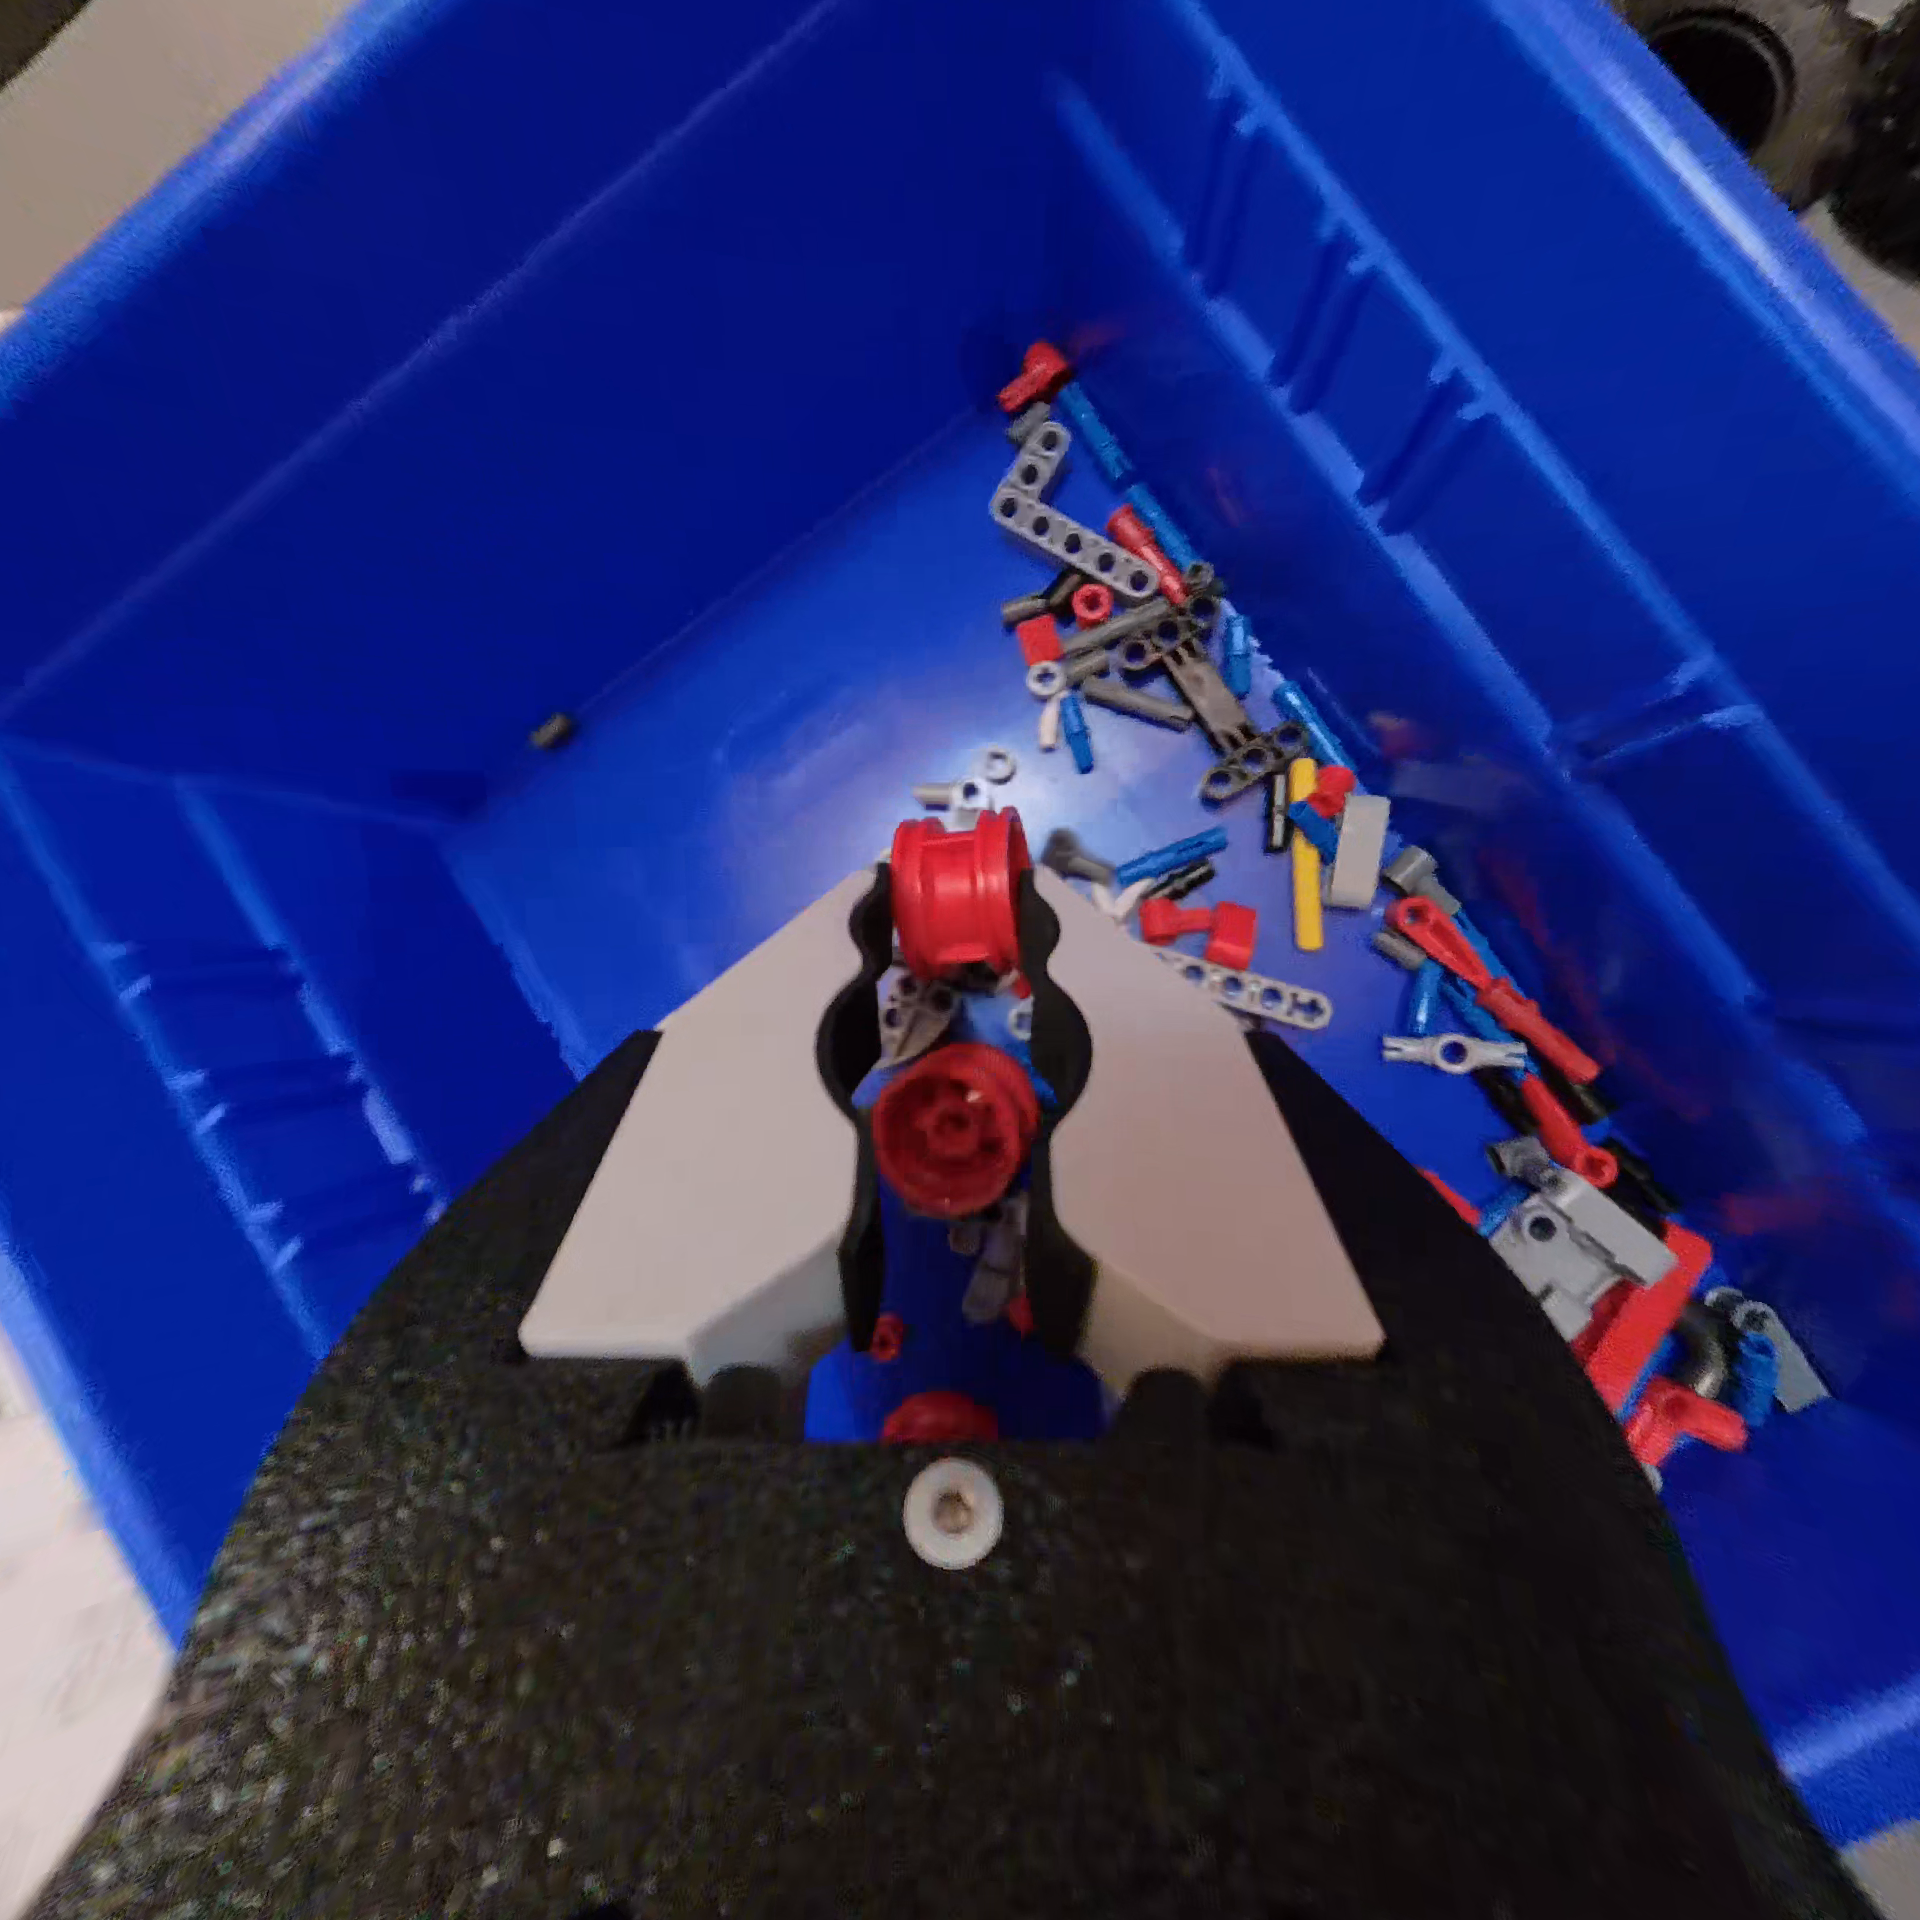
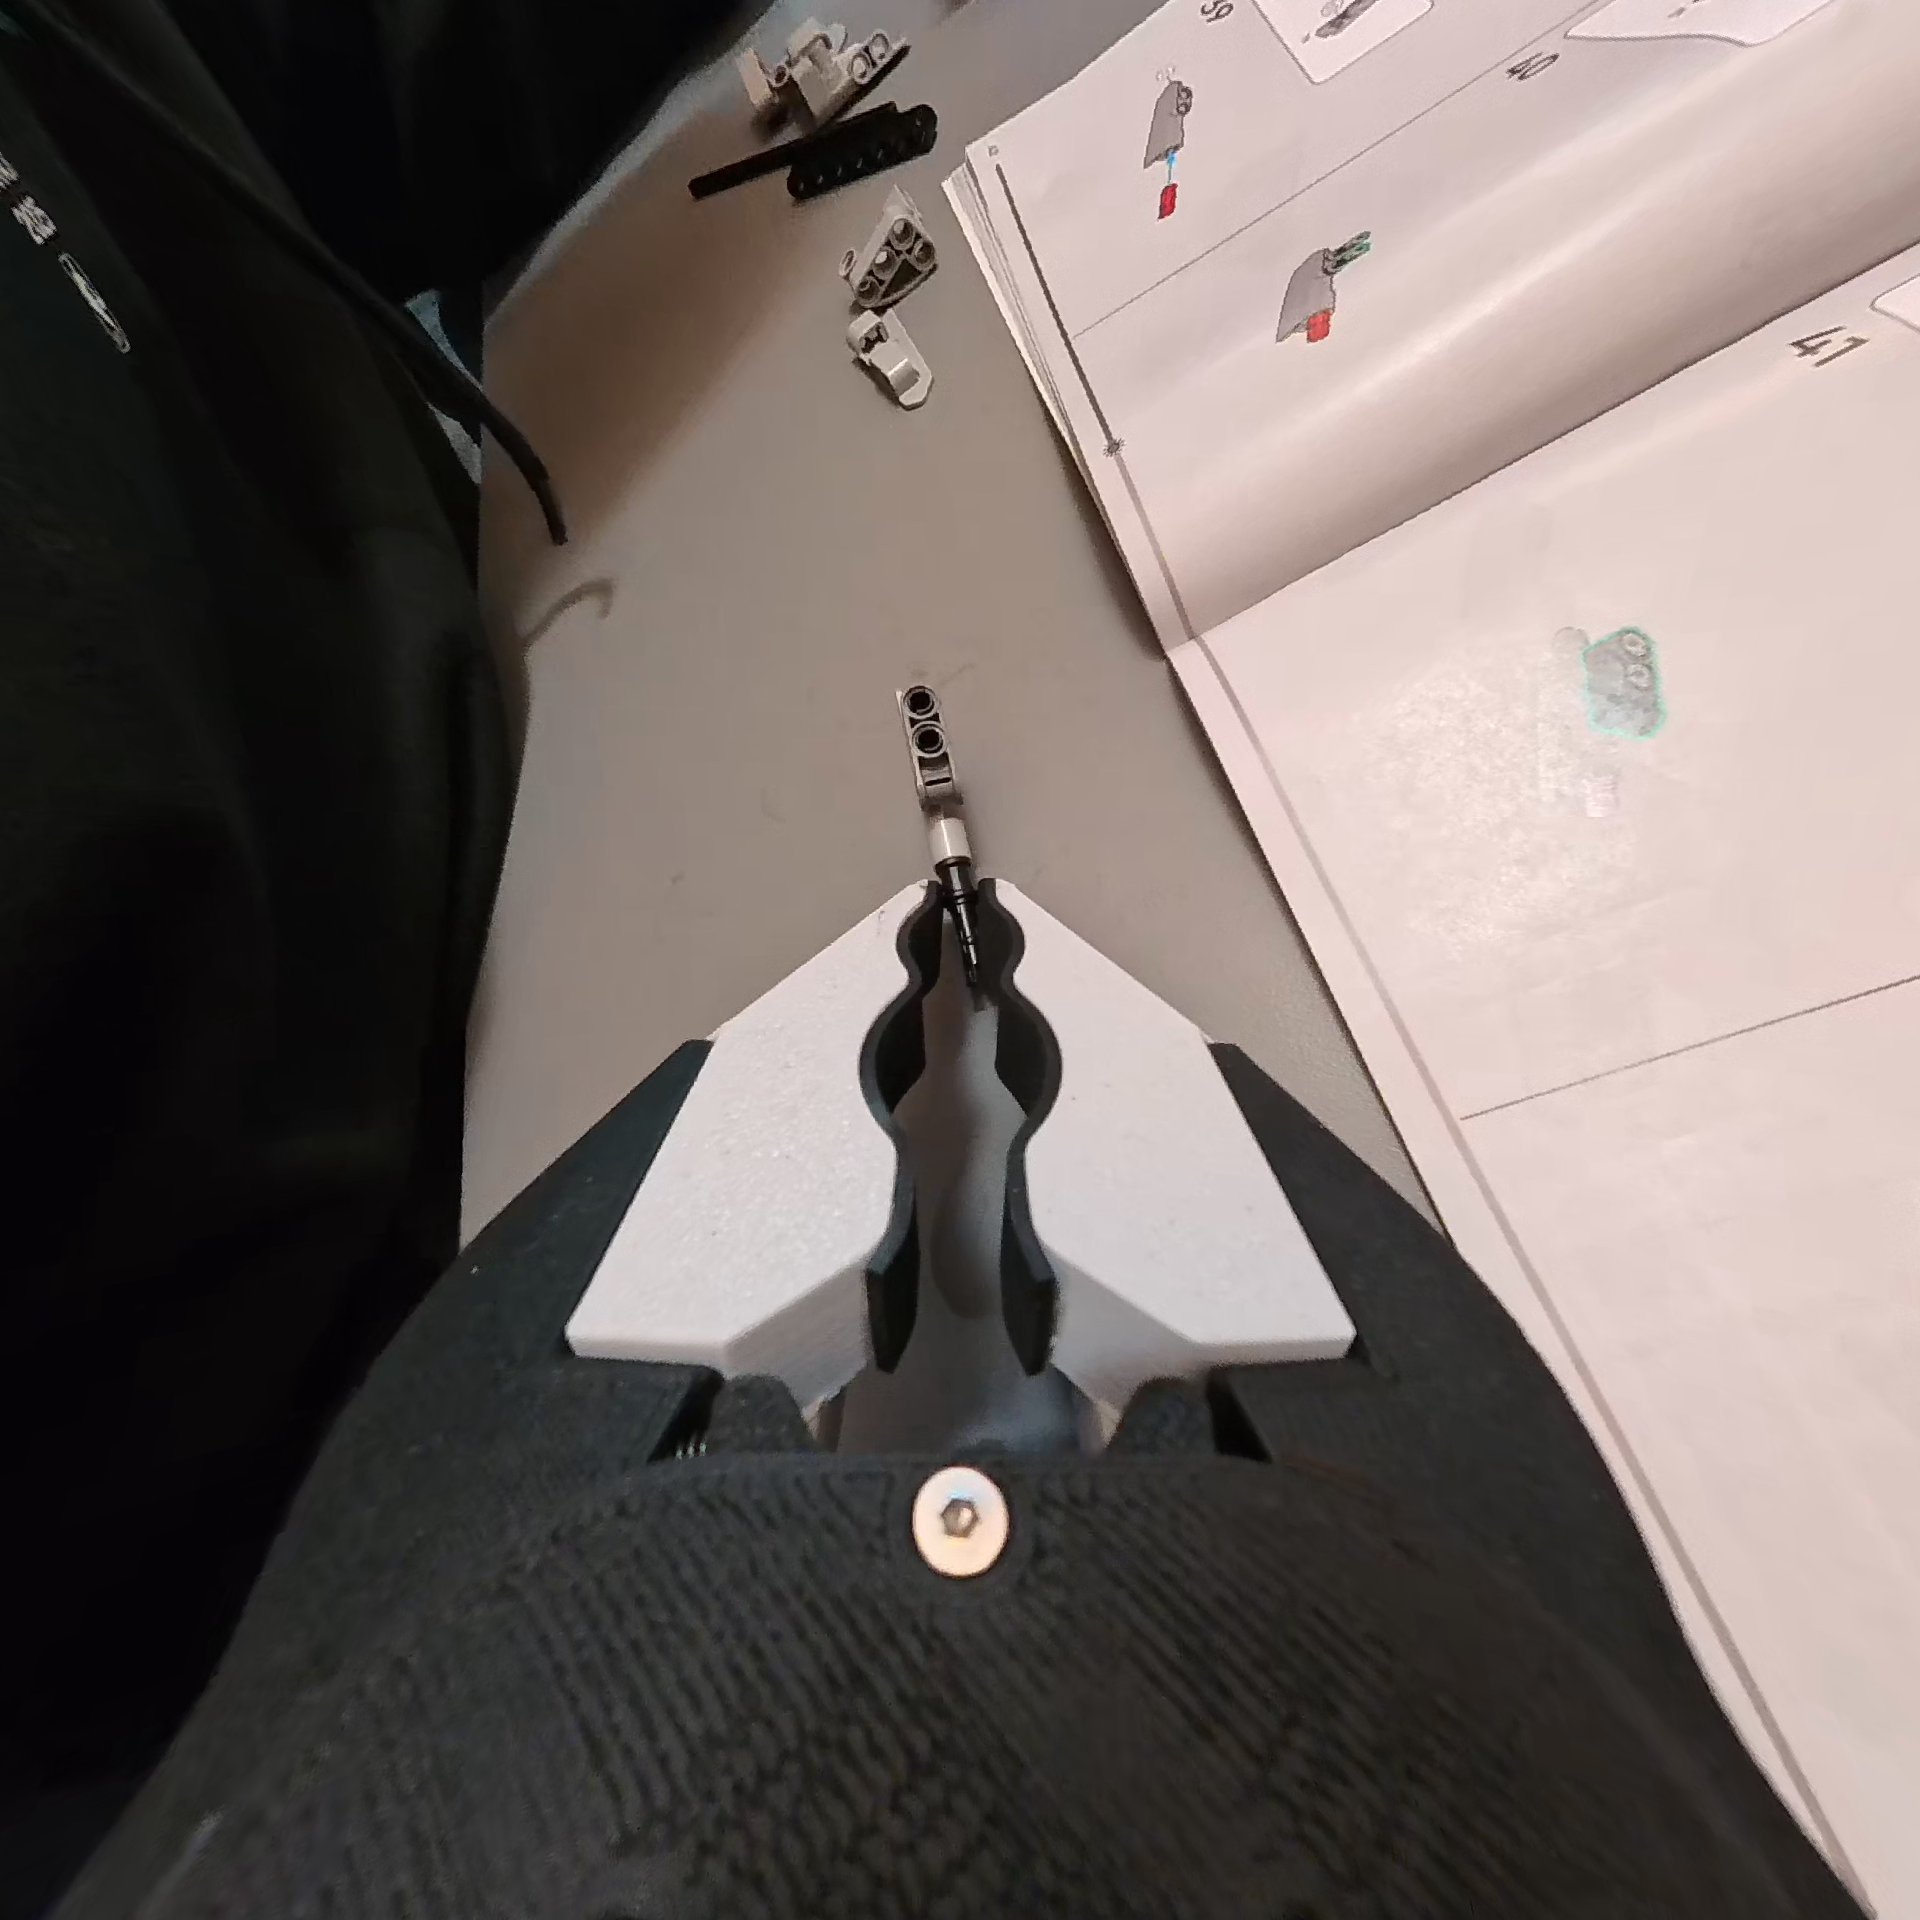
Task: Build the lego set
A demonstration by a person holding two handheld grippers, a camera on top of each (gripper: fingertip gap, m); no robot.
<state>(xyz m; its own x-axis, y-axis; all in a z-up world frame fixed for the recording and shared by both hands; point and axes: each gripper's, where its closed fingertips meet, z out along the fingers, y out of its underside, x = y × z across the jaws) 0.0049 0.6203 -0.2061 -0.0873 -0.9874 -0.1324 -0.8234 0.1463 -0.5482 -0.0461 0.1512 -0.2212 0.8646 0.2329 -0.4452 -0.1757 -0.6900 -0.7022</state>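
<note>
In the left wrist view my left gripper (image 1: 958, 902) is inside a blue bin (image 1: 644, 436) and is shut on a red wheel hub (image 1: 958, 896) at its fingertips. A second red wheel hub (image 1: 951, 1141) lies on the bin floor below the fingers. In the right wrist view my right gripper (image 2: 961, 904) is shut on a black axle (image 2: 964, 930) that carries a small grey bush and a grey connector (image 2: 928, 746), held just above the table.
Several loose red, blue, grey and black pieces (image 1: 1299, 831) lie along the bin's right wall. On the table lie an open instruction booklet (image 2: 1507, 520), grey pieces (image 2: 888, 301), a black beam with grey parts (image 2: 831, 114) and a person's dark clothing (image 2: 208, 623) at left. The gap from one gripper's tips to the other's is roughly 50 centimetres.
</note>
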